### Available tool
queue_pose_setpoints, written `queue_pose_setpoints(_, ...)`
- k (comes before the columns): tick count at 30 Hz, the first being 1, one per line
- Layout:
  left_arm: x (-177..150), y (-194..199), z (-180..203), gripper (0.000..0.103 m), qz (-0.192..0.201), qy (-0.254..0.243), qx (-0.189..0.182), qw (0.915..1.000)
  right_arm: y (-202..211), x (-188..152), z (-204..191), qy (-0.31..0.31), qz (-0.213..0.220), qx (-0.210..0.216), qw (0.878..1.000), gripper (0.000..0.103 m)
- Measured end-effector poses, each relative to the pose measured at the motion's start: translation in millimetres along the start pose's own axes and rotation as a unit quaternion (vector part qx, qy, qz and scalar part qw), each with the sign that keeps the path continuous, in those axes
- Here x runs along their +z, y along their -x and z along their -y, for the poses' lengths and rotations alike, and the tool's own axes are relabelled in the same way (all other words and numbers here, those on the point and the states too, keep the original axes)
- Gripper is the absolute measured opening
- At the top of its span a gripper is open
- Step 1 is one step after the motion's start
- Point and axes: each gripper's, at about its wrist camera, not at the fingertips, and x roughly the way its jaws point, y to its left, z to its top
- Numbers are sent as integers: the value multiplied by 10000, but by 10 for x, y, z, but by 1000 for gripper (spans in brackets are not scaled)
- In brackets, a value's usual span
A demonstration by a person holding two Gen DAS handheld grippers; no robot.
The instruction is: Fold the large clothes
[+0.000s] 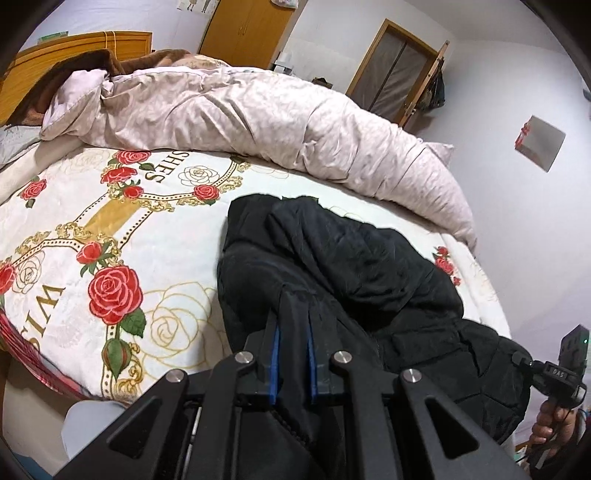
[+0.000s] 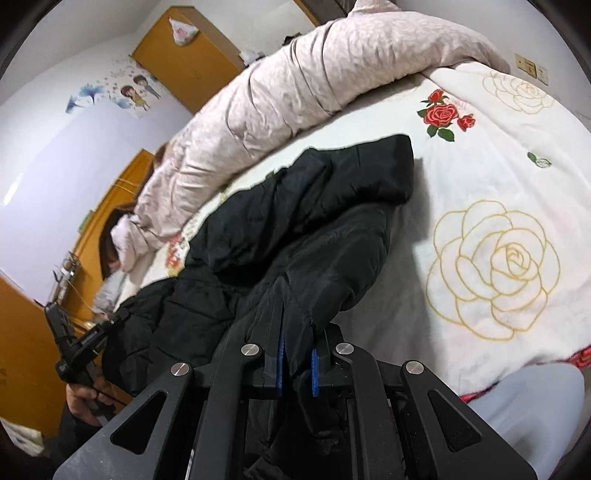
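A black padded jacket [image 1: 369, 266] lies bunched on the rose-print bedspread [image 1: 110, 236], its near edge lifted off the bed. My left gripper [image 1: 297, 295] is shut on a fold of the jacket's hem; black cloth runs between its blue-padded fingers. In the right wrist view the same jacket [image 2: 295, 221] hangs up toward the camera, and my right gripper [image 2: 295, 306] is shut on another part of the hem with a stitched edge pinched between its fingers. Each gripper's handle, held by a hand, shows at the edge of the other's view.
A rolled pale pink duvet [image 1: 258, 114] lies across the far side of the bed, just beyond the jacket. Wooden headboard [image 1: 74, 44], wardrobe [image 1: 247, 26] and a door [image 1: 395, 70] stand behind. The bedspread [image 2: 498, 221] shows bare on both sides of the jacket.
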Motion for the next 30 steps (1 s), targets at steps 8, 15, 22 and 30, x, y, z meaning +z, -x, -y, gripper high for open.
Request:
queue_pose_setpoints(8,32,-86,-240,12,-201,713,-148,9971,-80,204,77,-477,81,156,9987,10)
queue_pose_setpoints(15,623,-379,-177,12,3,741,-246,9969,-285,823,72,-649,271,217,9973,10)
queue_pose_setpoints(22,1293,-1098,-93,13,-33,749,-148,9971,-916,1556,277,-982,26,6,9952,10)
queue_pose_setpoints(30,1633,-1948,-199,18,-323,929,-63,9951,-1633,1980,568,-1422,-456,-269,9884,21)
